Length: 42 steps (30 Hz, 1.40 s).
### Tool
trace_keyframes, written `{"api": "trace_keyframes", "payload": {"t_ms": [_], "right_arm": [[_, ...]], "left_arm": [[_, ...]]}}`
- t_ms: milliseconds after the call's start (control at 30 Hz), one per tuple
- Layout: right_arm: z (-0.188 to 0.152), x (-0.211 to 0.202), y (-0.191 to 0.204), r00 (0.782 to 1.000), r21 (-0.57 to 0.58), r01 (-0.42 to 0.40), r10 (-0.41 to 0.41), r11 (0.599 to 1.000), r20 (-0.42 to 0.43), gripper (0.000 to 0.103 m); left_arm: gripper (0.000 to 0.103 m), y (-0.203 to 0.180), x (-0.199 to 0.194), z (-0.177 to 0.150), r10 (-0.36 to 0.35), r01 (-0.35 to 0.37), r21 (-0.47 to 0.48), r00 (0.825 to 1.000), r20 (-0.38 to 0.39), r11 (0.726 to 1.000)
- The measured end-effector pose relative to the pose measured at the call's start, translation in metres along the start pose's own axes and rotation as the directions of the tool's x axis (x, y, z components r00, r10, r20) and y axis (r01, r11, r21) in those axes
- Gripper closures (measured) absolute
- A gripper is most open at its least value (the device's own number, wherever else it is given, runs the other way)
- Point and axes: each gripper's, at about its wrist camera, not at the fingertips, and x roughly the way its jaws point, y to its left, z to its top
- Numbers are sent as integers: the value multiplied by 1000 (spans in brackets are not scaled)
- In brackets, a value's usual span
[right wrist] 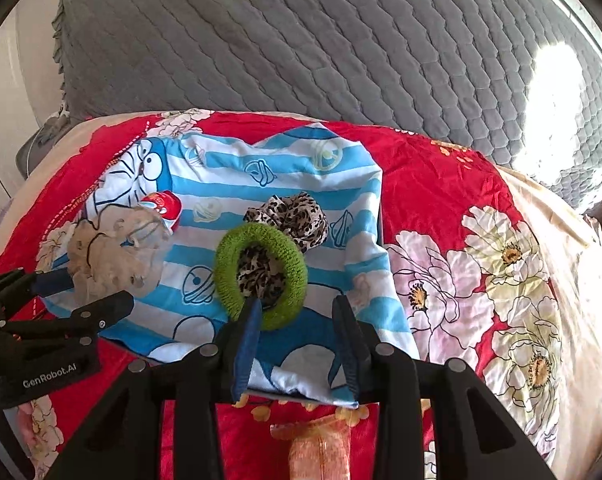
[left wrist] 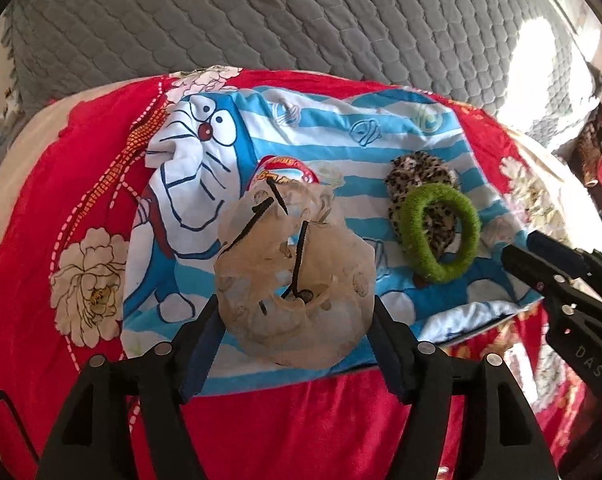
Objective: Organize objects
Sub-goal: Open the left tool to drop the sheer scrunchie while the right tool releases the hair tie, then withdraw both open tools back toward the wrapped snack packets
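Note:
A beige sheer scrunchie [left wrist: 293,280] with thin black hair ties on it sits between the fingers of my left gripper [left wrist: 295,308], which closes on it; it also shows in the right wrist view [right wrist: 113,256]. A green fuzzy hair ring [left wrist: 441,232] lies on a leopard-print scrunchie [left wrist: 417,176] on the blue-striped cartoon cloth [left wrist: 333,132]. My right gripper [right wrist: 297,308] is open just in front of the green ring [right wrist: 261,276], its left finger touching the ring's near edge. The leopard scrunchie [right wrist: 297,212] lies behind it. A small red round item [left wrist: 285,168] lies behind the beige scrunchie.
The cloth lies on a red floral quilt [right wrist: 441,184] over a bed. A grey quilted cover [right wrist: 341,40] rises behind. An orange pouch [right wrist: 321,452] lies near the quilt's front edge. Dark clutter [left wrist: 597,148] sits at the far right.

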Motion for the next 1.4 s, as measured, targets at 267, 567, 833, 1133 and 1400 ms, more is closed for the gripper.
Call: {"api": "trace_keyframes", "payload": {"t_ms": [267,567,833,1133,1400], "right_arm": [[3,-18,-3,1000,9,-6,5,1000,26,66],[5,-33,-2,999,-1,-8,8,1000,51,66],[2,-52,-1,997,2,-20,20,1000,68,66],[-5,-89,-2,994,5,-26,25,1000,105,54],[-19,-128,2,990,-15,-41,42,999,132,44]], "left_arm": [[29,-4,-27,10,-27,27,-6,997,67,1000],[28,-6,-44,12,-27,27,3,995,94,1000],[28,-6,-61,1,-17,17,-3,996,92,1000],[28,-4,-100,-16,9,-9,-1,993,116,1000],[28,-9,-141,-40,-1,1,2,988,154,1000]]}}
